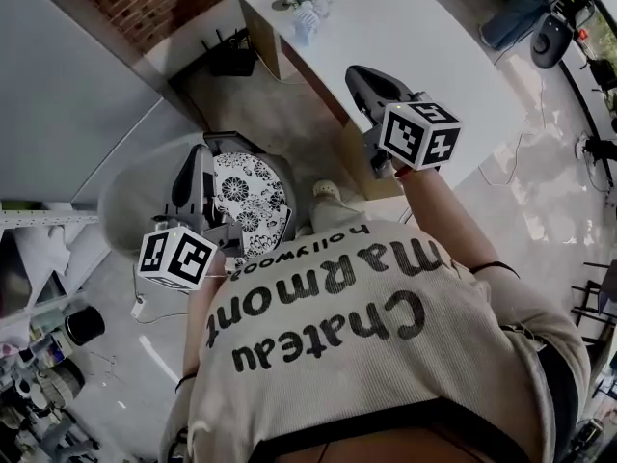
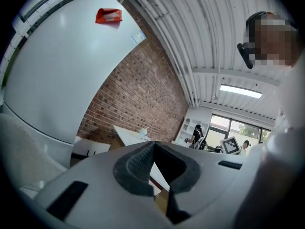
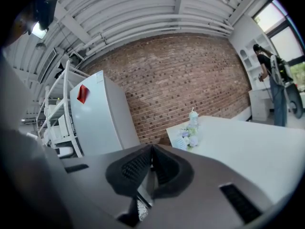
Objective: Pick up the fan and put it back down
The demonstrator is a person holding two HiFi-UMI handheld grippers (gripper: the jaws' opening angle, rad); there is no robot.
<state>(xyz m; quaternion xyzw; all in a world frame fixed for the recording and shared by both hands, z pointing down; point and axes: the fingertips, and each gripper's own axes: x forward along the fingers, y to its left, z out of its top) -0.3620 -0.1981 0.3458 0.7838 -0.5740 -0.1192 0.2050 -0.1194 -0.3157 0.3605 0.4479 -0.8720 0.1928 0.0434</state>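
Fridge [image 2: 62, 70] white, fills the left side; table [image 1: 415, 37] white, ahead and to the right, by the brick wall [image 3: 190, 80]; fan [image 1: 249, 201] judged to be the round disc with the floral cover, low by the floor in front of the person; left gripper [image 1: 200, 154] and right gripper [image 1: 359, 73] both point across the room, each with jaws closed tip to tip and nothing between the pads. Step judged: approach, pick-up not yet begun. To do it well: open the jaws before going down; tip the gripper toward the fan; take a rigid part (frame or stand), not the cover, which is likely soft; lift straight, keep it upright; seat it on its base before letting go. Fan lies between the two grippers in head view, much nearer the left one, which overlaps its left rim there; contact cannot be told; left gripper view shows no fan; right gripper is well apart, up and right, its own view showing only a sliver of floral pattern under the jaws.
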